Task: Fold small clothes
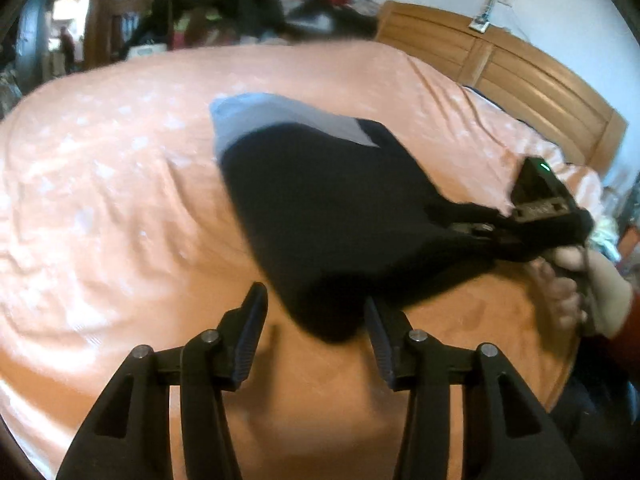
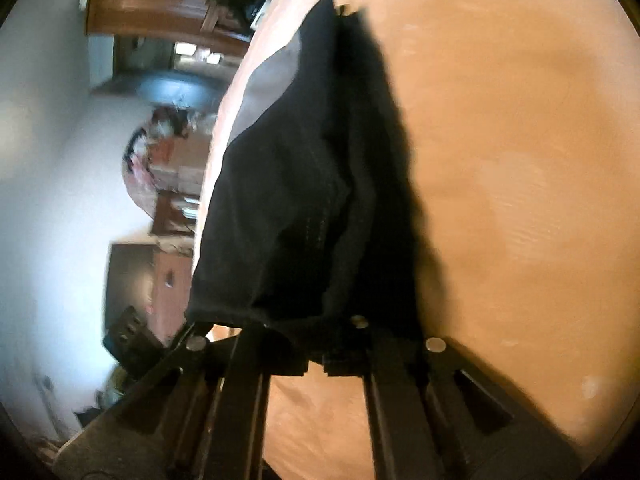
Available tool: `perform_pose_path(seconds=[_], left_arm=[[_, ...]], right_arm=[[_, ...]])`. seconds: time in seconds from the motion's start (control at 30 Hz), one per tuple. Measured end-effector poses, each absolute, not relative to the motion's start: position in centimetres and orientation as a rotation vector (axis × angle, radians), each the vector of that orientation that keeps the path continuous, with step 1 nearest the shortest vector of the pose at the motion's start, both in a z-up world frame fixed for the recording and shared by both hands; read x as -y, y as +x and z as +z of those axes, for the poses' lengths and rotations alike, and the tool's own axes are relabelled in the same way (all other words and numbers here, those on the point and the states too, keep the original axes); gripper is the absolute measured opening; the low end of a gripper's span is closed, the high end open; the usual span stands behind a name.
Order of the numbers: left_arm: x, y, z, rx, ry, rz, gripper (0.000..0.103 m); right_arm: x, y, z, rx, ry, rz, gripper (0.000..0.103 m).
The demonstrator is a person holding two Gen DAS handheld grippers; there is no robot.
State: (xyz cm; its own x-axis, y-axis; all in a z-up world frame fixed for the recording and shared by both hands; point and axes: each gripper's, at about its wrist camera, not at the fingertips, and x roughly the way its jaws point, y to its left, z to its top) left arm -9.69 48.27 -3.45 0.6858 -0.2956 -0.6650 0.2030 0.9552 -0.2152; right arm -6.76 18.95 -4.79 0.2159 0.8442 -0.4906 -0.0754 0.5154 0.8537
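- while the left gripper (image 1: 316, 320) waits spread and empty, the black garment (image 1: 332, 216) hangs over the orange bedsheet (image 1: 120, 200), pinched by the right gripper (image 1: 480, 232), likely for laying flat; wooden headboard (image 1: 520, 80) behind.
- seen from the right wrist, the right gripper (image 2: 316, 344) clamps the garment's edge; blurred wooden furniture (image 2: 160, 0) beyond.

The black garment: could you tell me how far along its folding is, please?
Done: no finished fold is visible. In hand: the right gripper is shut on the black garment, dragging it over the orange bedsheet. Left: the left gripper is open, holding nothing; the folding remains.
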Motion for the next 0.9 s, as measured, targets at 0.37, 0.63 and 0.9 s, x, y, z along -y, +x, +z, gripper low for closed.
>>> perform_pose_path(seconds=[0.37, 0.63, 0.9], left_arm=[[-45.4, -6.9, -4.3, -0.747, 0.252, -0.164, 0.059], [-42.5, -9.1, -8.8, -0.760, 0.697, -0.163, 0.027], [-47.3, -11.4, -1.7, -0.737, 0.249, -0.333, 0.035]], right_arm=[[-18.5, -7.1, -4.0, -1.149, 0.763, 0.675, 0.004], [-18.2, -8.3, -4.8, -1.145, 0.714, 0.653, 0.003], [-16.9, -9.5, -5.4, -1.101, 0.728, 0.654, 0.001]])
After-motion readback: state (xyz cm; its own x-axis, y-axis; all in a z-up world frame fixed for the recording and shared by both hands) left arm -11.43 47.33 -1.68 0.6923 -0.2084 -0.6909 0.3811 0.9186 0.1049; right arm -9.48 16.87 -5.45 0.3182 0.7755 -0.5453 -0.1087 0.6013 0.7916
